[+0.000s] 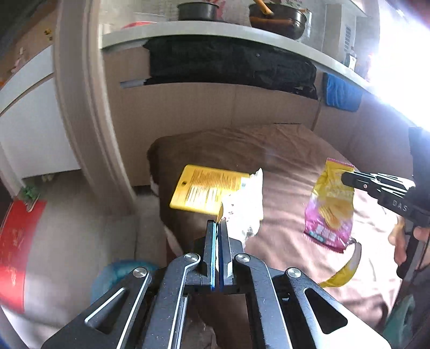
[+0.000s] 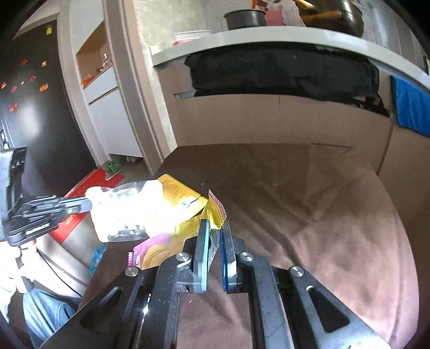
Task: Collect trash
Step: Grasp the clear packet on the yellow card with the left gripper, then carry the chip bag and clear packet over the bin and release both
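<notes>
My left gripper is shut on a torn yellow packet with a silver inside, held above the brown cushion. To its right, my right gripper is shut on the top edge of a yellow and pink chip bag, which hangs free. A torn yellow strip dangles below the bag. In the right wrist view the chip bag sits between the jaws of the right gripper. The left gripper holds the yellow packet just left of it, and the two packets overlap.
The brown cushion fills the area ahead. Behind it a white counter carries dark pots. A pale blue plastic bag lies on the floor at lower left, beside a red mat. A hand grips the right tool.
</notes>
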The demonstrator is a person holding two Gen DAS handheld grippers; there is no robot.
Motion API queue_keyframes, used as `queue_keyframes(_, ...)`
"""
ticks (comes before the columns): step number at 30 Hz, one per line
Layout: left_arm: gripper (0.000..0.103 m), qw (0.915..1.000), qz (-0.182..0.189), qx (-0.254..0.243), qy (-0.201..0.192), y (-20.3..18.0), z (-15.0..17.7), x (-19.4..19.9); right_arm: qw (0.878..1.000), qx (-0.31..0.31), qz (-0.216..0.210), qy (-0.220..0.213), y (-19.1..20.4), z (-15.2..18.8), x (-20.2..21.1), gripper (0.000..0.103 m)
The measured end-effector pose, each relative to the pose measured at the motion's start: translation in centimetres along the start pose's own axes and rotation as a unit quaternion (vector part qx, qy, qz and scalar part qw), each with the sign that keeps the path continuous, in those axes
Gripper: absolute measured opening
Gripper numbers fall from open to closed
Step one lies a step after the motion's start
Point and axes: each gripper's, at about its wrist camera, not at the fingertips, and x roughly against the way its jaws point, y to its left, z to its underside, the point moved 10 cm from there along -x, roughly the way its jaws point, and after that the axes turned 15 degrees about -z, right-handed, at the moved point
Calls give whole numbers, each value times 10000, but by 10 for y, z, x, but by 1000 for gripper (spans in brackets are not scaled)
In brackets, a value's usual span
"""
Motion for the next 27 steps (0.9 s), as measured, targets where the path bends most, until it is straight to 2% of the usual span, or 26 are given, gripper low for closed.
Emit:
queue_keyframes(5,0,9998,-140,112,-90,26,20,42,9998,149,-86,-35,35,2,13,7)
queue_keyframes(11,0,9963,-700,93,-496,75,21,99,9974,665,-200,-168,92,-13,22,7)
queue_keyframes(17,0,9881,-1351,188,-705,136,17,138,9932,927,-675,-208,166,-41,1,7)
queue_keyframes(22,0,9841,-1671,345,-501,181,38,127,9918,949,-840,133,208,-44,-47,7)
queue_keyframes(27,0,9837,-1652,708,-38,218,78,84,9916,642,-849,731,222,-23,-115,7)
